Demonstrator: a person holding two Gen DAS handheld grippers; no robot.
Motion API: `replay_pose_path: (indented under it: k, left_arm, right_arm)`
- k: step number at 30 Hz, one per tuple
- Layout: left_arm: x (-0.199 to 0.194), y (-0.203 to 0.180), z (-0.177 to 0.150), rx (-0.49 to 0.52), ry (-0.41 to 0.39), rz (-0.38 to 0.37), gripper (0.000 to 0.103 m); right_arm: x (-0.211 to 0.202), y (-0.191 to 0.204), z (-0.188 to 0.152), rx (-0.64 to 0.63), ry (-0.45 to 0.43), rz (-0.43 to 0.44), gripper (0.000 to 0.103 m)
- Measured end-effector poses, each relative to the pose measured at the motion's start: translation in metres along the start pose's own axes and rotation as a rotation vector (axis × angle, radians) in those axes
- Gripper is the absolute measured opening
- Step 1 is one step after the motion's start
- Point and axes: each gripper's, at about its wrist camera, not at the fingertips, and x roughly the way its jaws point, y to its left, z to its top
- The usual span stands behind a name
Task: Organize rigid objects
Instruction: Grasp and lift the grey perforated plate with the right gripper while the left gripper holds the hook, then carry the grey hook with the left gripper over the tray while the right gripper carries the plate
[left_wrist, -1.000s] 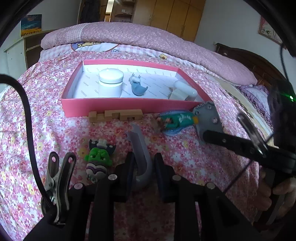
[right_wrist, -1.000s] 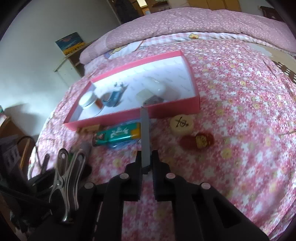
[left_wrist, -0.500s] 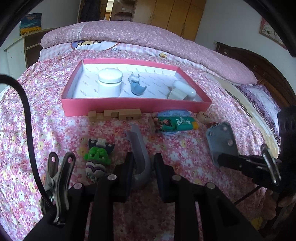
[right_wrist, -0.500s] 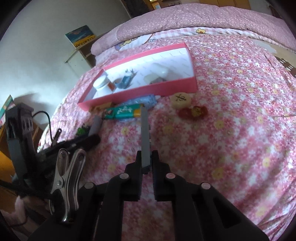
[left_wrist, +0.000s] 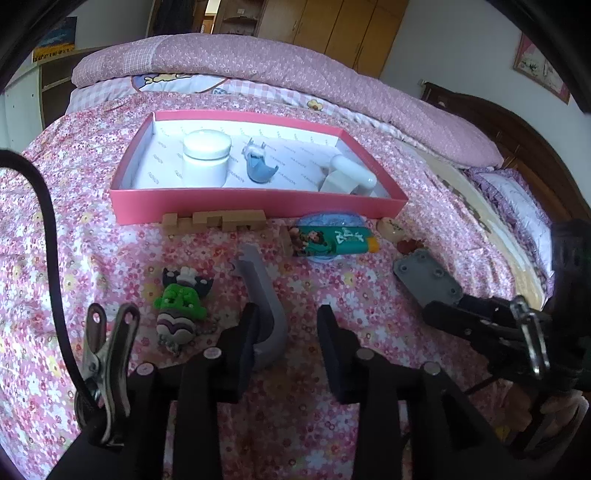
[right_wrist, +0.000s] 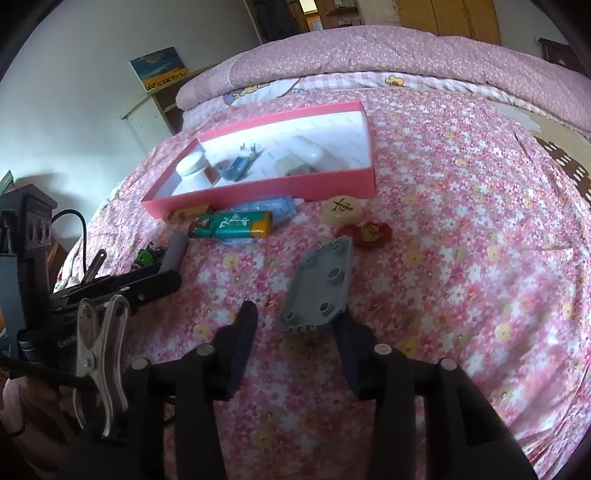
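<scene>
A pink box (left_wrist: 255, 201) on the flowered bedspread holds a white jar (left_wrist: 205, 157), a blue figure (left_wrist: 258, 168) and a white piece (left_wrist: 349, 177). My left gripper (left_wrist: 286, 317) is open; a grey curved piece (left_wrist: 264, 295) lies against its left finger. My right gripper (right_wrist: 295, 317) is open; a flat grey plate (right_wrist: 321, 288) lies on the bed beside its right finger. The plate also shows in the left wrist view (left_wrist: 428, 280).
In front of the box lie a wooden block piece (left_wrist: 216, 219), a green tube (left_wrist: 332, 240) on a blue dish, a green toy (left_wrist: 179, 299), a cream disc (right_wrist: 341, 210) and a red doll (right_wrist: 371, 232). A folded quilt (left_wrist: 295, 74) lies behind.
Both grippers have opened. The right one moved back toward me and let go of the grey plate, which now lies flat on the bed. The left one released the grey curved piece.
</scene>
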Motion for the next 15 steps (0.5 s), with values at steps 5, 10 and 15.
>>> replay_pose_path:
  k: [5, 10, 15]
  left_arm:
    - [0.005, -0.008, 0.002, 0.039, -0.014, 0.044, 0.035]
    - [0.008, -0.010, 0.003, 0.057, -0.025, 0.058, 0.038]
    - [0.008, -0.012, 0.003, 0.071, -0.036, 0.067, 0.039]
  right_arm:
    - [0.002, -0.004, 0.001, 0.015, -0.002, -0.043, 0.053]
    - [0.000, -0.005, 0.003, -0.006, 0.000, -0.100, 0.057]
    - [-0.006, -0.004, 0.002, -0.042, 0.008, -0.142, 0.066]
